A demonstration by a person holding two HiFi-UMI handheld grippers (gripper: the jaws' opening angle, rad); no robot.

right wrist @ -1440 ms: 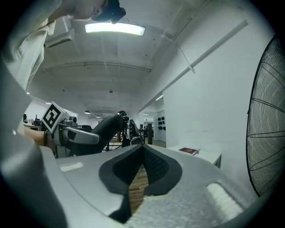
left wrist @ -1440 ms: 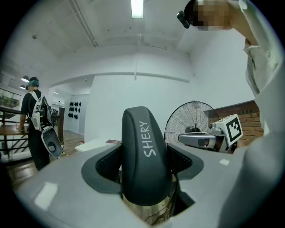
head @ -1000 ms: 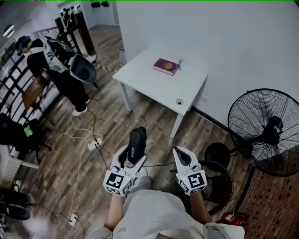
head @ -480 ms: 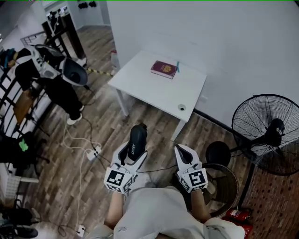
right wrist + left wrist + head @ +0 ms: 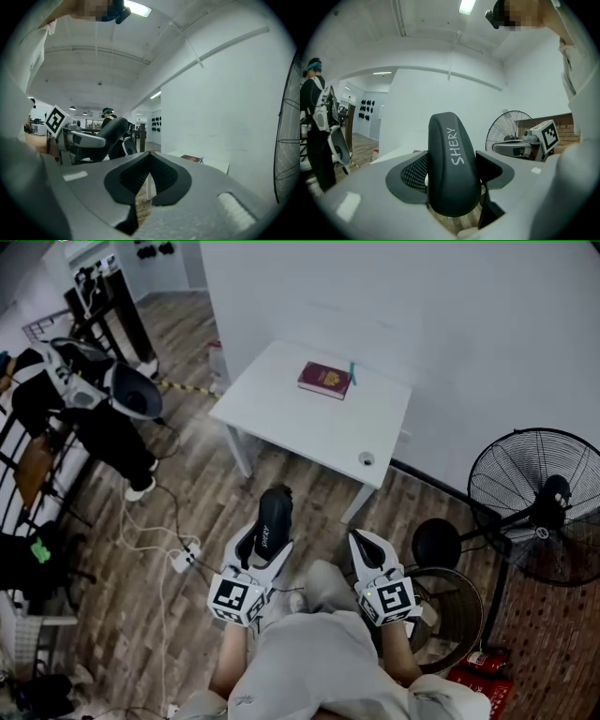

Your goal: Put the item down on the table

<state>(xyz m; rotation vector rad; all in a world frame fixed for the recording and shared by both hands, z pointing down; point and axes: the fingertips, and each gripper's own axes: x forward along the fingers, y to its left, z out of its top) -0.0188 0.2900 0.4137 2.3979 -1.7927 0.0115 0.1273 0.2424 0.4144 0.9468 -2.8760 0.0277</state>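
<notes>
The dark grey curved plastic piece lettered SHERY (image 5: 273, 519) is staying clamped upright in the left gripper (image 5: 266, 547), well short of the white square table (image 5: 300, 427) at twelve o'clock. The table is drawing nearer as the person is walking. At three o'clock, the right gripper (image 5: 368, 555) is riding clenched and empty.

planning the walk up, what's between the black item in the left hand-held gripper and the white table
Only bare wooden floor, as the head view shows, between the black item and the white table. A power strip lies off to the left.
</notes>
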